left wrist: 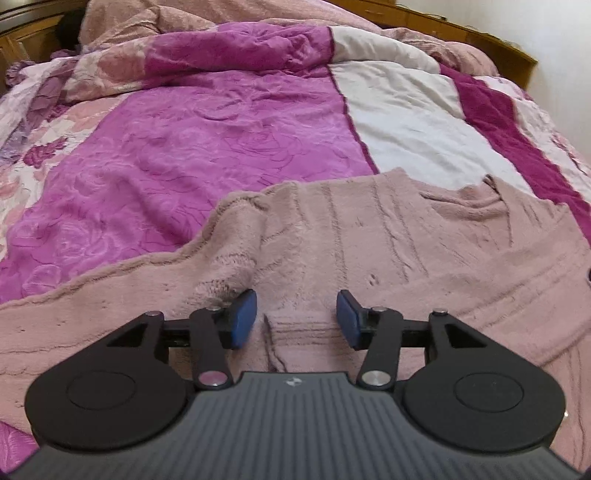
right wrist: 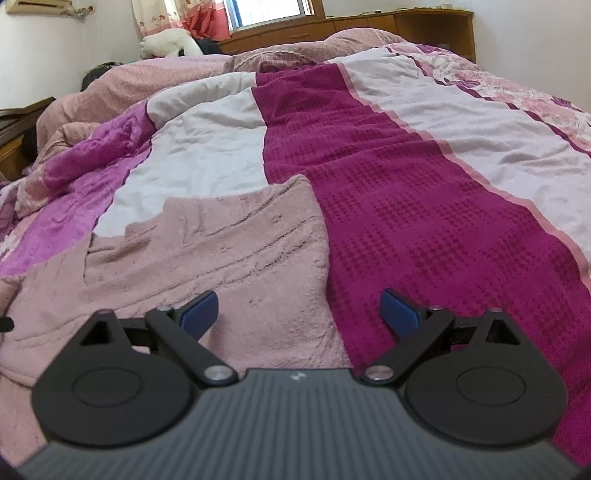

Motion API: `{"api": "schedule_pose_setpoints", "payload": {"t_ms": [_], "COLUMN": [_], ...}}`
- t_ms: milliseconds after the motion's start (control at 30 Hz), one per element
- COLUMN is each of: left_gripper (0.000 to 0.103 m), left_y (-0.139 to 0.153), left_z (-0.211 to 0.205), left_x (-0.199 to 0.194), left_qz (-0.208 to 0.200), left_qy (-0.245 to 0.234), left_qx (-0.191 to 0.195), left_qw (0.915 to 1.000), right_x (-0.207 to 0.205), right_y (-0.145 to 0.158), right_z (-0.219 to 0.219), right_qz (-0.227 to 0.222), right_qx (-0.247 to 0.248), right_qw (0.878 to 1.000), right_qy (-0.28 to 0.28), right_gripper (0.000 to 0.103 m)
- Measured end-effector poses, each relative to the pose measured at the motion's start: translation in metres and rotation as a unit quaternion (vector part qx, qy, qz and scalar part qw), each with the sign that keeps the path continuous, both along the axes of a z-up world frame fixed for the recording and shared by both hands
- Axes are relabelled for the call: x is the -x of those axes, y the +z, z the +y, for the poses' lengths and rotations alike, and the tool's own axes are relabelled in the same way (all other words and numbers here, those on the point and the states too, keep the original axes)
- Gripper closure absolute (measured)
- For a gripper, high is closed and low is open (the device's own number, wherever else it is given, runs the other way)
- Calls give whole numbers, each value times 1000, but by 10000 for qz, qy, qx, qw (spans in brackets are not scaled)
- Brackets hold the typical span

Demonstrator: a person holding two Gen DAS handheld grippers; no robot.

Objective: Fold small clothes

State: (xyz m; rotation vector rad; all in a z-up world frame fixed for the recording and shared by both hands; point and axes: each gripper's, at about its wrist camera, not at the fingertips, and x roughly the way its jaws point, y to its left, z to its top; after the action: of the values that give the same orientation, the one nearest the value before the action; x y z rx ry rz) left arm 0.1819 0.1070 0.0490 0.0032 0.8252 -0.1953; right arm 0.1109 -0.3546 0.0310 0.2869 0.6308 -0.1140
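one dusty-pink fluffy sweater (left wrist: 369, 240) lies spread on the quilt (left wrist: 221, 140), covering the quilt's near part. its plush knit shows vertical cable ridges and a ribbed edge, and one bulky fold bunches up on it in the left wrist view. one quilt lies under it, made of long panels: a bright purple one with an embossed rose pattern, a plain white one (right wrist: 199, 155), a deep magenta waffle-textured one (right wrist: 406, 206), and floral strips at the outer sides. in the right wrist view the sweater's straight side edge crosses from the white panel onto the magenta one.

two grippers are in view, each with two blue pads on black linkages. the left gripper (left wrist: 297, 317) hangs low over the sweater, jaws partly apart, nothing between the pads. the right gripper (right wrist: 299, 314) has its jaws wide apart, astride the sweater's side edge, gripping nothing.

beyond the quilt stands one wooden headboard (right wrist: 424, 18), and one window (right wrist: 273, 11).
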Motion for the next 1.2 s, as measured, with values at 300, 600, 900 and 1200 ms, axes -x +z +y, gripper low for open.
{"api": "schedule_pose_setpoints", "payload": {"t_ms": [300,600,900,1200], "left_gripper": [47,48,91,91], "left_y": [-1,-6,18,14], "left_z": [4,-3,-23,-25], "left_x": [14,15,28,-5], "left_qz": [-5,35,-679,-667], "left_qy": [-187,-208,-232,248], "left_qx": [319,267,143,-47], "left_qw": [9993,9994,9973,9975], "right_x": [-19,-76,-89,-80], "right_y": [18,12,3,1], "right_z": [-10,-24,-23,-34], "right_qz": [-132,-33,-202,-494], "right_qx": [252,493,88,326], "right_qw": [9995,9982,9973,9982], "right_qy": [103,335,698,-58], "right_gripper": [7,7,88,96]}}
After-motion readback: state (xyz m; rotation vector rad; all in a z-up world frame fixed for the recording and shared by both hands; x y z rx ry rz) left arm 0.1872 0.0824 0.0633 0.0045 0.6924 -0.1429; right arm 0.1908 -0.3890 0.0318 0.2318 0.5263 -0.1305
